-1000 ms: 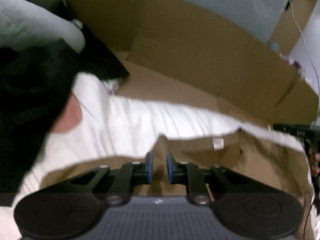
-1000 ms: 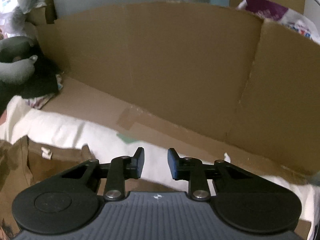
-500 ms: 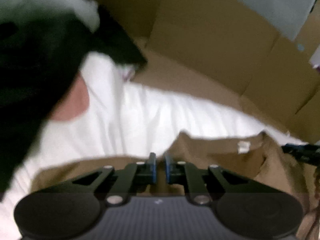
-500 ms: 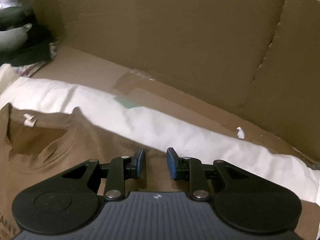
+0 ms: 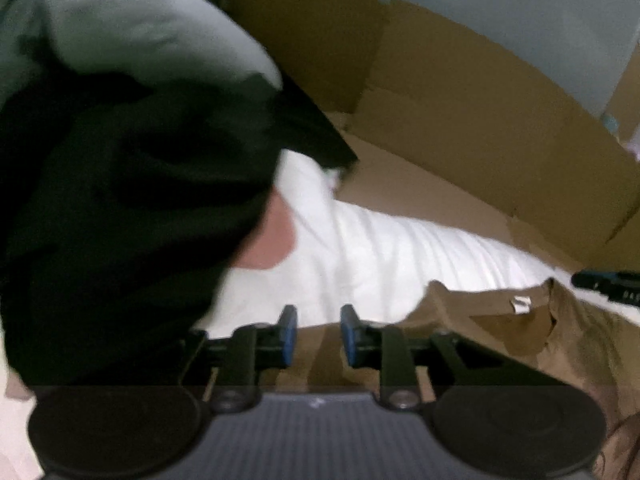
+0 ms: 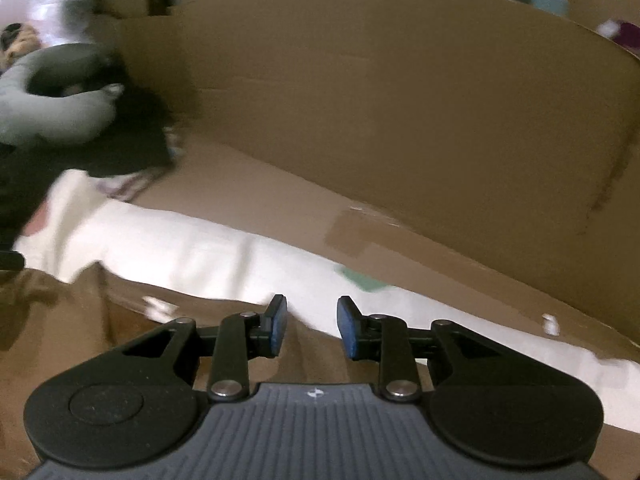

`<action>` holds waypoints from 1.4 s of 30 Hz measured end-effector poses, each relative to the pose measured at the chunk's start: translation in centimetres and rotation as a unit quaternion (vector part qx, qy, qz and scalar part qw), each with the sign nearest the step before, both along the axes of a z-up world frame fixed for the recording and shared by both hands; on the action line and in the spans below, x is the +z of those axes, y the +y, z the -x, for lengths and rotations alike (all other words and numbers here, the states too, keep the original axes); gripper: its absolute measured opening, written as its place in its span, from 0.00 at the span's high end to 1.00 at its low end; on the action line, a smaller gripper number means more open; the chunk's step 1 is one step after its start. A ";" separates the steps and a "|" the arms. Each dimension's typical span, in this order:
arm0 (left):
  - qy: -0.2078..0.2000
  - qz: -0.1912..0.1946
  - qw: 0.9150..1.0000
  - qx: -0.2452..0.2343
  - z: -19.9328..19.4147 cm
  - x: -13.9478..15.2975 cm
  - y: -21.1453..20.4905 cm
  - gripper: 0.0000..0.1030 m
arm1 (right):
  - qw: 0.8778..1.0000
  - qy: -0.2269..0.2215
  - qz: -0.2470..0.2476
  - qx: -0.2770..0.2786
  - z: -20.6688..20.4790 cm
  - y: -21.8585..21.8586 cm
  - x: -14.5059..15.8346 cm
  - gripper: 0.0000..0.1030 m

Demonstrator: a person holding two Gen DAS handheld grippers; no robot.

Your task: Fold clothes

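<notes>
1. A brown shirt (image 5: 520, 320) lies spread on a white sheet (image 5: 380, 252), which I take as the landmark for everything else; the shirt's collar, with a small white label, faces the sheet's far edge.
2. The left gripper (image 5: 318, 334) sits over the shirt's edge nearest the sheet's left end. Its jaws have just been opening and now stand partly apart; brown cloth shows in the gap, but the blue pads do not press on it.
3. The right gripper (image 6: 311, 328) hovers over the shirt (image 6: 80, 320) toward the sheet's (image 6: 200, 252) right end. Its jaws have also just opened a little and stand partly apart, with shirt fabric beneath the gap and nothing clamped.
4. A pile of black clothes (image 5: 120, 208) covers the sheet's left end, and a grey pillow (image 5: 140, 36) rests on top of that pile.
5. Brown cardboard walls (image 6: 380, 100) rise beyond the sheet's far edge, with a flat cardboard floor (image 6: 260, 200) between wall and sheet.
6. Both views are somewhat blurred.
</notes>
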State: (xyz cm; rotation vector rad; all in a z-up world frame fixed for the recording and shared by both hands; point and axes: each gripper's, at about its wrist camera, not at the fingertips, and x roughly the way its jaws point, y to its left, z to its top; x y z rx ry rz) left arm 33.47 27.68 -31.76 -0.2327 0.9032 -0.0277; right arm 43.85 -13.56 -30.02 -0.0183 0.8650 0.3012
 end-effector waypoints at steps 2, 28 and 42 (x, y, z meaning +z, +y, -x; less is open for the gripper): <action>-0.001 0.002 1.000 0.008 0.9 0.1 1.1 0.63 | 1.000 0.007 -0.013 0.011 -0.1 1.6 0.0 0.63; 0.009 0.139 0.990 0.020 3.4 -1.3 7.9 0.95 | 0.987 0.120 -0.103 0.039 -2.7 16.4 -3.4 0.80; 0.051 0.126 0.989 0.051 2.4 -2.9 7.9 0.87 | 0.992 0.080 -0.101 0.005 -2.4 15.8 -2.4 0.92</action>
